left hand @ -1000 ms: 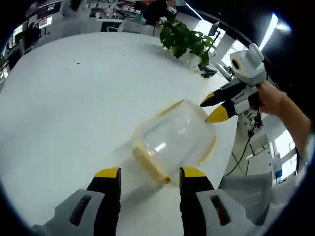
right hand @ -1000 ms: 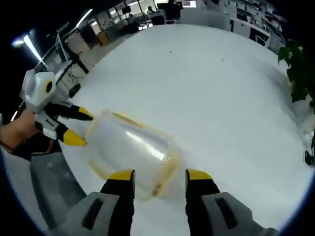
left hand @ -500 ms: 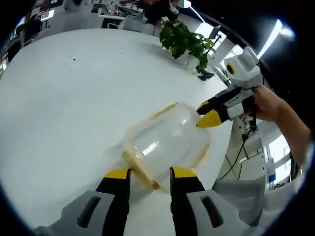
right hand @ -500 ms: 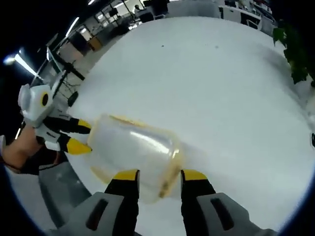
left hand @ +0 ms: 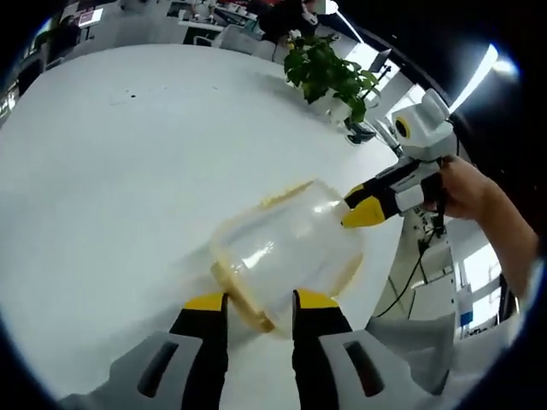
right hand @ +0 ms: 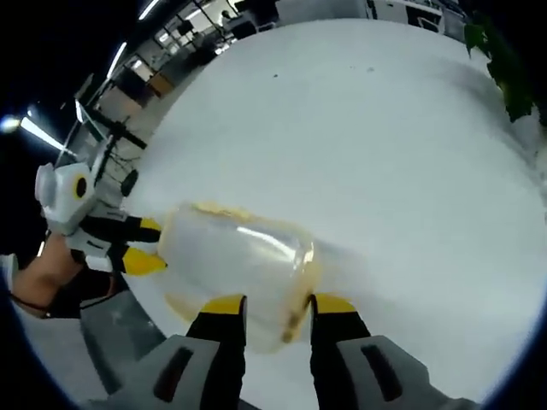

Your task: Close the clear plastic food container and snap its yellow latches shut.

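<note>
Two tongs, left (left hand: 252, 301) and right (right hand: 269, 304), clamp opposite ends of the container (left hand: 291, 248).

Food container (left hand: 286, 256) on the desk (left hand: 111, 171) near its edge, left gripper (left hand: 254, 301) at one end of the container, right gripper (left hand: 357, 209) at the opposite end, potted plant (left hand: 329, 73) beyond the container at the desk's rim
</note>
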Demonstrator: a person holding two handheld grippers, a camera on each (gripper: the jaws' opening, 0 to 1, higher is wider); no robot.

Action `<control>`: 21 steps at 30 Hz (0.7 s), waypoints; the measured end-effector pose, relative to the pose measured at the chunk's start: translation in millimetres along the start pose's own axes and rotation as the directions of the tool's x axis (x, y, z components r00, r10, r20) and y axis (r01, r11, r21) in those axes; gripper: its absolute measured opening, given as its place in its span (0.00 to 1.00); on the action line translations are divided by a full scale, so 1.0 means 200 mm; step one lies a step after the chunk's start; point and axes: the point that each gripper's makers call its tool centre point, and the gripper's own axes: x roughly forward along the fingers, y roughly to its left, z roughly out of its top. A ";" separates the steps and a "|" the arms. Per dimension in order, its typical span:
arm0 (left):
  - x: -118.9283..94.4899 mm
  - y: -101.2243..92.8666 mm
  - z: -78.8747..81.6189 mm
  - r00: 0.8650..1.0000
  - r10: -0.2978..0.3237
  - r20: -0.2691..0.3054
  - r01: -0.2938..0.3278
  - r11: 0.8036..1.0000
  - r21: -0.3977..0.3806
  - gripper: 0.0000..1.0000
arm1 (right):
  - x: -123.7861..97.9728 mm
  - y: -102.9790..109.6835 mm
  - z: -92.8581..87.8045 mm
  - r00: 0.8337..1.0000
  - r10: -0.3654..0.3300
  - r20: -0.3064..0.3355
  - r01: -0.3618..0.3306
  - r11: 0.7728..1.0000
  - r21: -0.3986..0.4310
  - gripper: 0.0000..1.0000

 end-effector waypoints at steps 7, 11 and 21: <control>0.08 0.02 -0.02 1.000 0.002 0.001 -0.002 1.000 -0.026 0.23 | 0.00 0.01 0.01 1.000 -0.004 0.010 0.004 1.000 -0.012 0.26; 0.05 0.01 -0.01 1.000 0.001 0.010 -0.001 1.000 -0.029 0.24 | 0.00 0.02 0.01 1.000 -0.008 0.016 0.008 1.000 -0.004 0.26; 0.03 -0.01 0.00 1.000 -0.002 0.003 0.002 1.000 -0.020 0.25 | 0.00 0.03 0.00 1.000 -0.019 0.018 0.018 1.000 0.012 0.26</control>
